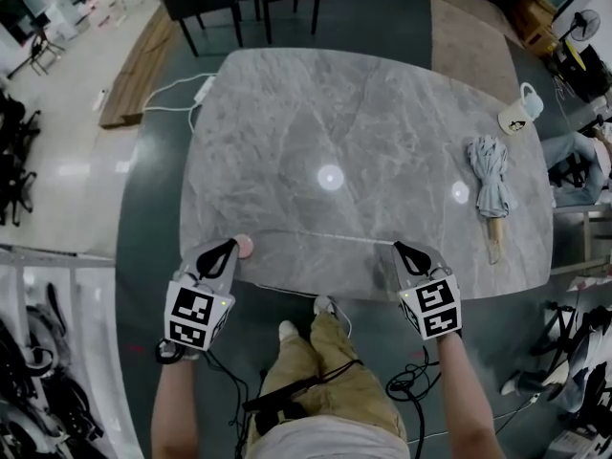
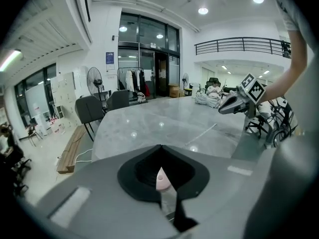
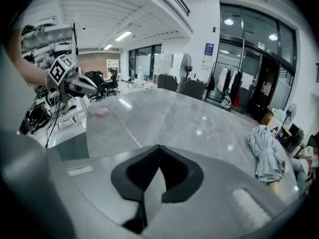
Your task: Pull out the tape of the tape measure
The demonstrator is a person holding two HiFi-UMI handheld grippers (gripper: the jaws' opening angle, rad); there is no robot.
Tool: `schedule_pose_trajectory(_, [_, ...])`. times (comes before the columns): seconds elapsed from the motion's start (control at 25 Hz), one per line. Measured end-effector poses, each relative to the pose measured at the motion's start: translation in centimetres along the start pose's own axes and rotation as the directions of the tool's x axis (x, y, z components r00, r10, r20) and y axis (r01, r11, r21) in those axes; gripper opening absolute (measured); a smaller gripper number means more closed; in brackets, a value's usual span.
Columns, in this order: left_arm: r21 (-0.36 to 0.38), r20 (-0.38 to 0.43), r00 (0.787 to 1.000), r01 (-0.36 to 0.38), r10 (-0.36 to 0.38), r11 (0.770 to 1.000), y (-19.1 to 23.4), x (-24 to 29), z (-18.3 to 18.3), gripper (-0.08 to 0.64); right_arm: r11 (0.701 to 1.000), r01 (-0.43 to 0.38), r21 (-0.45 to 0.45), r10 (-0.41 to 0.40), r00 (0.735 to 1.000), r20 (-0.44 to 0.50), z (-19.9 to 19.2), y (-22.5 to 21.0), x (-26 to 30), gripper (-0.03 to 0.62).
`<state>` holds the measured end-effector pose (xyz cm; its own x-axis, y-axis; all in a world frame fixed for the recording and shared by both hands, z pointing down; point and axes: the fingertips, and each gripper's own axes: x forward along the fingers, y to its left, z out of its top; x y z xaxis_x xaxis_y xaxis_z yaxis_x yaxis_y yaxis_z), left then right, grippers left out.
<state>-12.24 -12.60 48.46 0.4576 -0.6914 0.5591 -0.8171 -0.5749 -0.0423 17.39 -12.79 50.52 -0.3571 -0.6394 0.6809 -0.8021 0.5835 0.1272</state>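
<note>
Folded umbrella [image 1: 491, 185], mug [image 1: 521, 113] near table [image 1: 382, 113] edge (well apart from tape [image 1: 325, 238])

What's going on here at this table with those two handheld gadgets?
A person holds a left gripper and a right gripper at the near edge of a grey table. A small pink tape measure lies right at the left gripper's tip, and its tape runs along the table to the right gripper. Both grippers are shut; whether either pinches anything is unclear.
</note>
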Motion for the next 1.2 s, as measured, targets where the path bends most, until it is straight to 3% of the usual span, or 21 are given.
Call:
schedule_pose_trajectory(0.32, [-0.008, 0.11, 0.993, -0.038, 0.039, 0.999, -1.6, -3.6, 4.8, 0.014, 1.0, -0.007, -0.011, 0.009, 0.991, 0.131, 5.1, 1.7, -3.5, 0.0])
schedule_pose_trajectory(0.68, [0.009, 0.148, 0.983, -0.11, 0.107, 0.994, -2.8, -7.4, 8.0, 0.014, 1.0, 0.004, 0.015, -0.008, 0.965, 0.261, 9.1, 2.1, -7.7, 0.0])
schedule_pose_trajectory(1.2, [0.001, 0.218, 0.968, -0.129, 0.126, 0.992, -4.6, -11.2, 11.1, 0.014, 0.998, 0.008, 0.061, -0.03, 0.93, 0.367, 11.9, 2.3, -12.0, 0.0])
